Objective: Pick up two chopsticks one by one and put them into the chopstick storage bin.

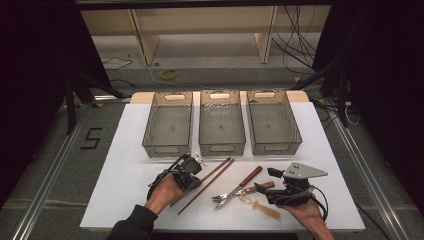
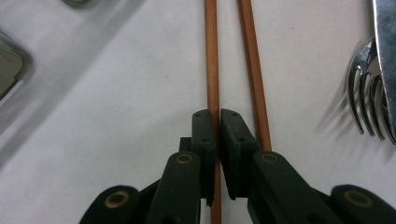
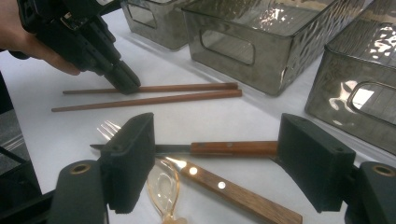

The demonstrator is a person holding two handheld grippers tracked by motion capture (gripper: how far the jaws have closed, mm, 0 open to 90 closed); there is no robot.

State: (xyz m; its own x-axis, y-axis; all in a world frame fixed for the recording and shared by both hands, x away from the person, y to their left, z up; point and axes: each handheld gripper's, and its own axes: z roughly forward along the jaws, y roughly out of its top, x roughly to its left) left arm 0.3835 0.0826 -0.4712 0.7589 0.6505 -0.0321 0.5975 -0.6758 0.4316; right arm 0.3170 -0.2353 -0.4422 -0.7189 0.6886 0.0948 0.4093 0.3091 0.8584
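Note:
Two brown chopsticks [image 1: 210, 179] lie side by side on the white table [image 1: 125, 185]. My left gripper [image 1: 194, 181] is shut on one chopstick [image 2: 211, 70], pinched between the jaws [image 2: 217, 126]; the other chopstick [image 2: 252, 70] lies just right of them. In the right gripper view that left gripper [image 3: 122, 80] presses down on the farther chopstick [image 3: 187, 87]. My right gripper [image 1: 265, 180] stands open [image 3: 219, 163], its jaws straddling a wooden-handled knife [image 3: 233, 148]. A riveted wooden handle [image 3: 233, 189] and a clear plastic spoon [image 3: 163, 186] lie under it.
Three grey see-through bins stand in a row at the back: left [image 1: 162, 149], middle [image 1: 222, 148], right [image 1: 276, 148]. A fork [image 1: 222, 197] lies between the hands, with tines near the left gripper [image 2: 369, 102]. Bare white table spreads at the far left and right.

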